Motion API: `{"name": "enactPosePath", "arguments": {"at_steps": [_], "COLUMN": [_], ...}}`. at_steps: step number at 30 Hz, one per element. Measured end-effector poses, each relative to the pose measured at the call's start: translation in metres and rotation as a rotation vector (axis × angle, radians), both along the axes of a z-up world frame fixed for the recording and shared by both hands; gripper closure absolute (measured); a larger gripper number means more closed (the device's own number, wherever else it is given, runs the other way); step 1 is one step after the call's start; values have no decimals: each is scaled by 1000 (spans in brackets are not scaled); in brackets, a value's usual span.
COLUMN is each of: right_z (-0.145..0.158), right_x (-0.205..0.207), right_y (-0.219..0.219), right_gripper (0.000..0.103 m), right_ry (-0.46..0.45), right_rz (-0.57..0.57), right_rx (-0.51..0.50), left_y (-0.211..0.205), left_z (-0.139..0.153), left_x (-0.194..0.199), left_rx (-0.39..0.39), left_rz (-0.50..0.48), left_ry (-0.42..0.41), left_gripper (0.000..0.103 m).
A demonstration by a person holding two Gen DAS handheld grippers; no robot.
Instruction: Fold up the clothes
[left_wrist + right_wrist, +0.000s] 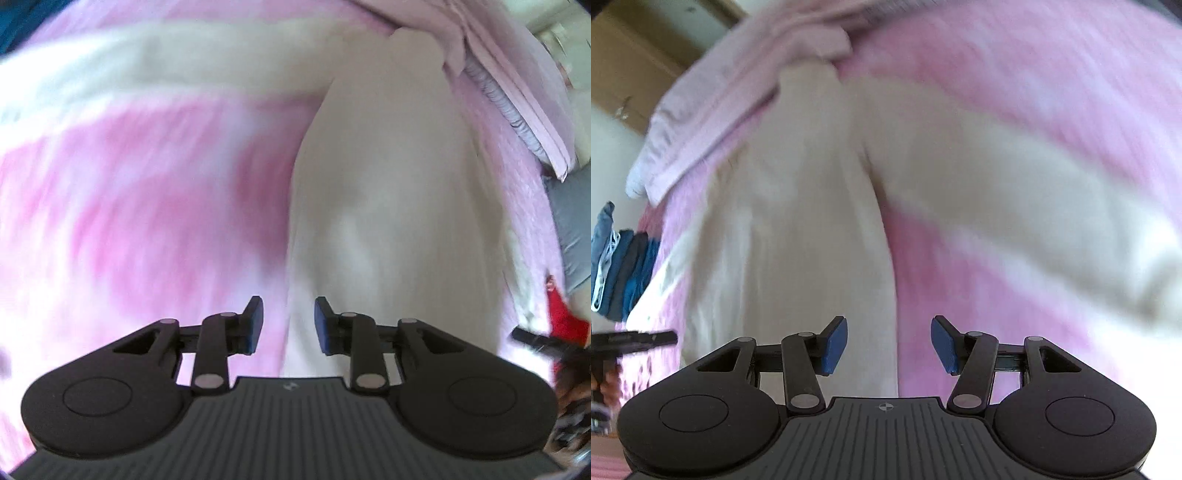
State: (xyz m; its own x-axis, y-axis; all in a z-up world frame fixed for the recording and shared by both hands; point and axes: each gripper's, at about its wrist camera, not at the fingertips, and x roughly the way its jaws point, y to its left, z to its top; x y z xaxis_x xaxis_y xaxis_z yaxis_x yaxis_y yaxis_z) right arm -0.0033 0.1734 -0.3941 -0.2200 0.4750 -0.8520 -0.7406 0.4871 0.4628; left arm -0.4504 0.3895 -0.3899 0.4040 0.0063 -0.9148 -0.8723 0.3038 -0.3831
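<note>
The left gripper (288,325) hangs with its jaws parted, a clear gap between the blue pads (255,325), and nothing is held between them. Below it lies a cream-white garment (388,206), spread on a pink-and-white blanket (147,206); the garment's straight edge runs down right through the gap between the fingers.

The right gripper (889,345) is spread a little wider, its blue pads (834,345) well apart and empty. It hovers over the same cream-white garment (790,236), whose two long sections (they look like trouser legs, though motion blur softens everything) fork apart, one running down toward the gripper and the other sweeping off to the right across the pink-and-white blanket (1034,74). Whether either gripper touches the cloth cannot be told.

At the far end of the garment a pale pink folded cloth (713,110) overlaps it. A stack of blue folded clothes (620,266) sits at the left edge of the right wrist view.
</note>
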Motion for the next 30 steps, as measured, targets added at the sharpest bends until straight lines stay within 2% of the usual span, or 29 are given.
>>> {"name": "enactPosePath", "arguments": {"at_steps": [4, 7, 9, 10, 11, 13, 15, 16, 20, 22, 24, 25, 26, 27, 28, 29, 30], "right_z": [-7, -22, -28, -25, -20, -13, -10, -9, -2, -13, -13, -11, -10, -10, -11, -12, -12], "right_x": [-28, -46, -58, -62, -65, -71, -78, -81, -94, -102, -105, -105, -107, -109, -112, -117, -118], "right_y": [-61, -85, -92, -92, -91, -91, -92, -93, -96, -93, -96, -98, -101, -105, -109, -110, -111], "right_gripper": [48, 48, 50, 91, 102, 102, 102, 102, 101, 101, 94, 80, 68, 67, 68, 92, 95], "right_ry": [102, 167, 159, 148, 138, 114, 79, 61, -11, -33, -53, -54, -52, -50, -55, -84, -97], "right_rz": [-176, -295, -360, -374, -379, -376, -346, -331, -270, -258, -274, -284, -294, -303, -299, -275, -265], "right_rx": [-41, -22, 15, 26, 24, 16, -3, -13, -52, -85, -67, -56, -43, -29, -23, -42, -55], "left_y": [-36, -44, -43, -42, -43, -47, -50, -53, -59, -64, -67, -68, -69, -71, -73, -75, -77], "left_z": [-16, -43, -44, -38, -28, 2, 25, 26, -6, -22, -26, -26, -27, -25, -21, -17, -14], "left_x": [-32, -39, -40, -43, -48, -66, -87, -93, -83, -78, -84, -86, -87, -86, -84, -82, -81], "left_rx": [-87, -133, -111, -90, -55, 45, 110, 124, 113, 106, 114, 114, 115, 131, 150, 167, 173], "left_rz": [69, 140, 158, 158, 150, 106, 73, 57, 16, 22, 58, 72, 87, 62, 25, -11, -36], "left_ry": [-98, -204, -265, -288, -302, -312, -300, -279, -178, -140, -164, -174, -185, -169, -158, -150, -140], "left_gripper": [69, 71, 102, 102, 102, 102, 102, 102, 101, 97, 86, 87, 92, 101, 101, 101, 101]}}
